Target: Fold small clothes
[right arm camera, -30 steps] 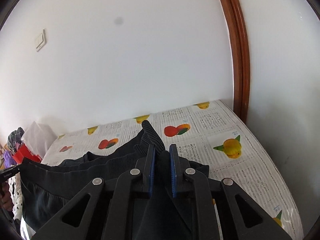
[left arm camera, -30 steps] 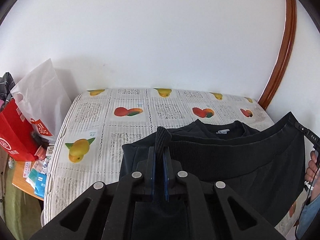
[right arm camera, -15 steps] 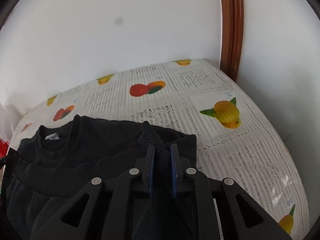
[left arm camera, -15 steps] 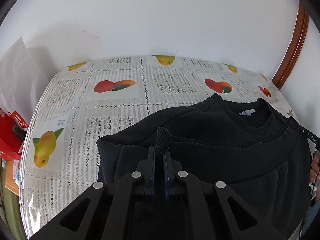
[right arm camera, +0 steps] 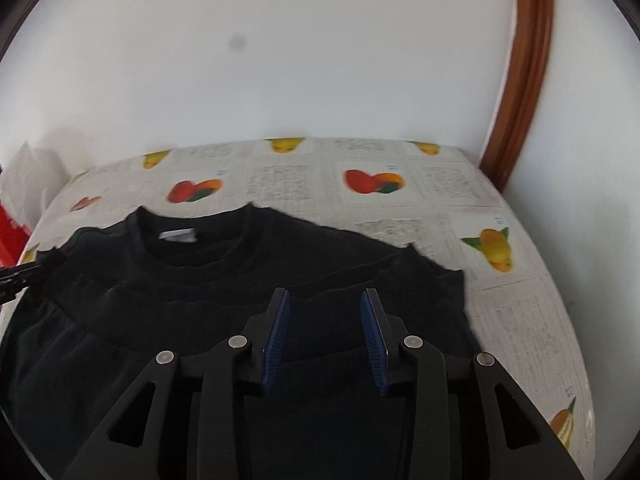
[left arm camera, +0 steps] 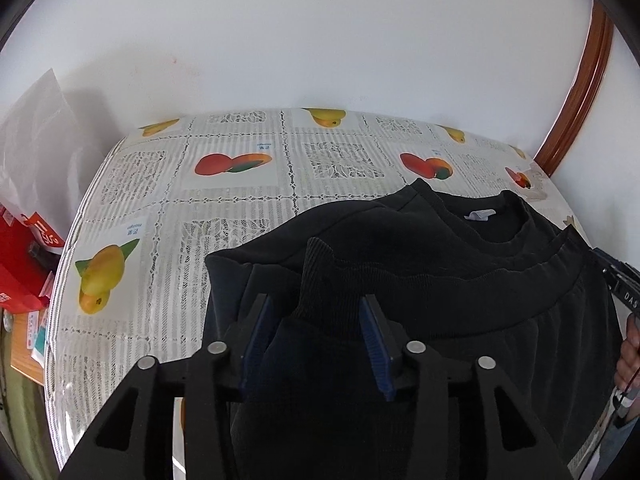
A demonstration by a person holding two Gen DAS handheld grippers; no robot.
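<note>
A black sweatshirt lies on the fruit-print tablecloth, its ribbed hem folded up to just below the collar with the white label. My left gripper is opening. The hem's left corner still stands up between its blue pads, which do not press on it. My right gripper is opening too, over the right side of the sweatshirt. The cloth lies flat under its gap, and the hem's right corner rests just beyond the fingertips.
A white bag and a red bag stand off the table's left edge. A brown wooden frame runs up the white wall at the back right. A person's hand shows at the right border.
Both grippers came down and forward, laying the lifted hem over the sweatshirt's chest. Both sets of jaws, shut on the hem corners before, now stand apart.
</note>
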